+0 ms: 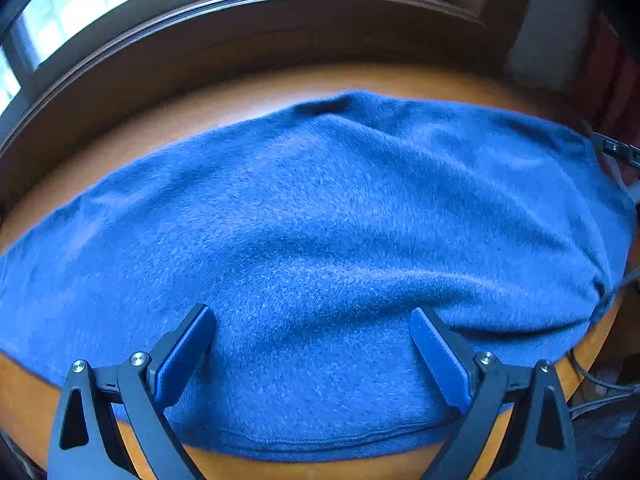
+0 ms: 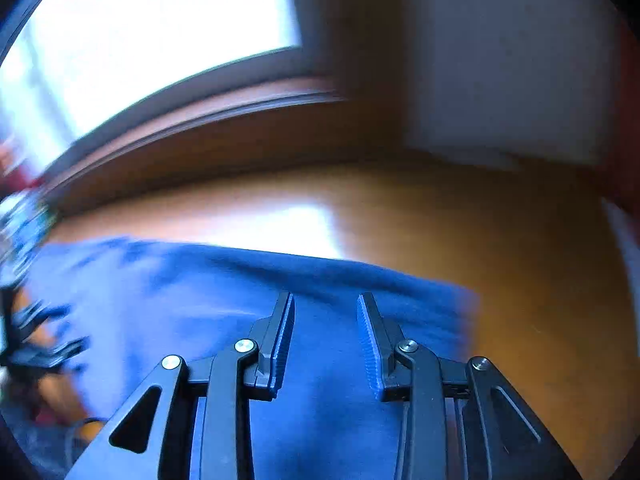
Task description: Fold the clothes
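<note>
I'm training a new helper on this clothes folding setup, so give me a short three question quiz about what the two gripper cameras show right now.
1. True or false: the left gripper is clamped on the blue garment.
2. Multiple choice: the garment lies on A) a wooden table, B) a metal rack, C) a carpet.
3. Which gripper has the wider gap between its fingers, left or right?

Key
1. False: its fingers stand wide apart, gripping nothing.
2. A.
3. The left; the right is open too, but narrower.
</note>
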Available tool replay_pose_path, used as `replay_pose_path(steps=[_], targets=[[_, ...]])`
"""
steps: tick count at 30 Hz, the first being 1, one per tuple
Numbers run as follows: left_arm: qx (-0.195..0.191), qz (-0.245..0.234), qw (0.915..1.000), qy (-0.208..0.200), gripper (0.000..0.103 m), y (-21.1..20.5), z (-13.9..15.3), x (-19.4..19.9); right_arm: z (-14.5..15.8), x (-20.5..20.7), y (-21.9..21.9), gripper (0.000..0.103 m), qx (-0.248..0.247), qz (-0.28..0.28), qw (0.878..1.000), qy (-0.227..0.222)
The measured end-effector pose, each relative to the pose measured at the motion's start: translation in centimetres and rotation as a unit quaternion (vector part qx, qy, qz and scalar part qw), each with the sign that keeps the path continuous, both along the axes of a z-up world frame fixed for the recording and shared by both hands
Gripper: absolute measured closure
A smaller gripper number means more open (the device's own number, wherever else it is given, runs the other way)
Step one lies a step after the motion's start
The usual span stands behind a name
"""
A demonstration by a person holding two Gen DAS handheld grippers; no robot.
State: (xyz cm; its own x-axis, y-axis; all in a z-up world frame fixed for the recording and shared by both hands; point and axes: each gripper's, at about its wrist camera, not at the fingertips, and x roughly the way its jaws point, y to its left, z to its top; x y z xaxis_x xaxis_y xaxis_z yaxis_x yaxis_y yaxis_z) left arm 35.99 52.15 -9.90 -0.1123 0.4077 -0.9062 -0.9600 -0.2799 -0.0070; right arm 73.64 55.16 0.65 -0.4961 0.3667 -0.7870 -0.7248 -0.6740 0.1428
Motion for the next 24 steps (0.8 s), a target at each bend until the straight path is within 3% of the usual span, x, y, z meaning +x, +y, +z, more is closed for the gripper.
replay_pose_path(steps=[4,8,11,12,13,16,24], targets=[[0.003,0.019,0.9996,0.019,0.004,0.4,0.1,0.3,0.1,-8.8,-1.0,0.068,0.021,0.152,0.988,-0.009],[0.004,0.05,0.9987,0.009,0.004,0.0,-0.6,0.4,-2.8,-15.4,0.1,0.068,0.005,0.222,0.974,-0.047],[0.006,0.069,0.9976,0.007,0.004,-1.0,-0.7,0.5,-5.0,-17.3,0.6,0.07,-0.013,0.244,0.966,-0.079],[0.006,0.073,0.9973,0.007,0.003,-1.3,-0.8,0.5,-5.5,-17.6,0.5,0.092,-0.01,0.252,0.963,-0.093],[0.006,0.077,0.997,0.007,0.002,-1.5,-0.8,0.4,-5.9,-17.7,0.1,0.101,0.001,0.261,0.959,-0.105],[0.005,0.083,0.9965,0.008,0.001,-2.1,-0.8,0.4,-6.0,-17.2,-0.4,0.101,0.029,0.259,0.959,-0.114],[-0.004,0.082,0.9966,0.006,0.001,-2.5,-0.7,0.4,-6.5,-16.1,1.6,0.099,-0.006,0.203,0.977,-0.07]])
